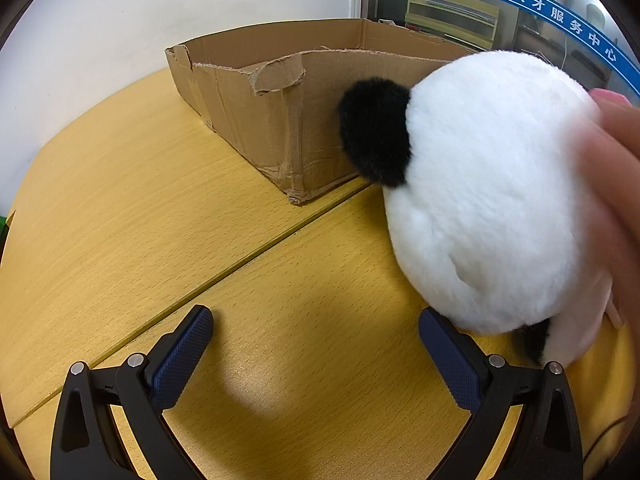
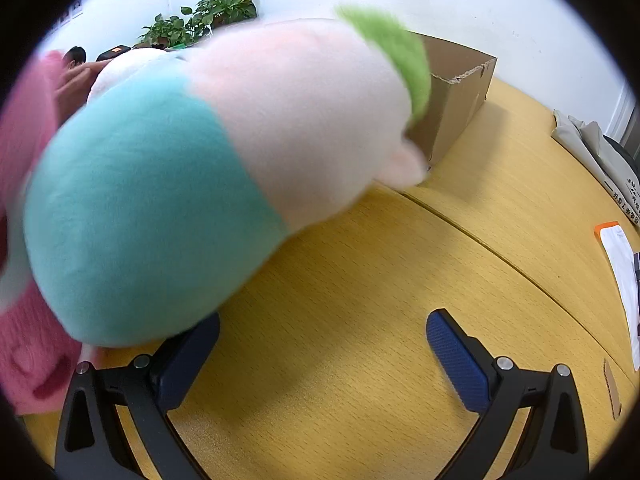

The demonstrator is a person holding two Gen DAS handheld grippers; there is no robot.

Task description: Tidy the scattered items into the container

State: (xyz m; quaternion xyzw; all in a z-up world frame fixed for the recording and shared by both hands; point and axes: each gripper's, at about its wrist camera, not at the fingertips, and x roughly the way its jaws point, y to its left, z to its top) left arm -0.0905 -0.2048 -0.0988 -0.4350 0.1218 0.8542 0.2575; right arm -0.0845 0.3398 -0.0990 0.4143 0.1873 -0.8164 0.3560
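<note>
A torn cardboard box [image 1: 280, 120] stands open on the yellow wooden table [image 1: 160, 220]; it also shows in the right wrist view [image 2: 456, 96]. In the left wrist view a white plush toy with a black ear [image 1: 488, 192] sits close at the right, a hand [image 1: 616, 152] on it. My left gripper [image 1: 316, 344] is open and empty, its right finger just under the toy. In the right wrist view a plush in teal, pale pink and green [image 2: 208, 168] fills the left, blurred, above the table. My right gripper [image 2: 324, 344] is open and empty below it.
A person's pink sleeve [image 2: 28, 240] is at the left edge. Papers and an orange-edged envelope [image 2: 620, 264] lie at the table's right edge, with a grey bag [image 2: 592, 144] beyond. Potted plants [image 2: 200, 20] and a white wall stand behind. A seam [image 1: 224, 272] crosses the tabletop.
</note>
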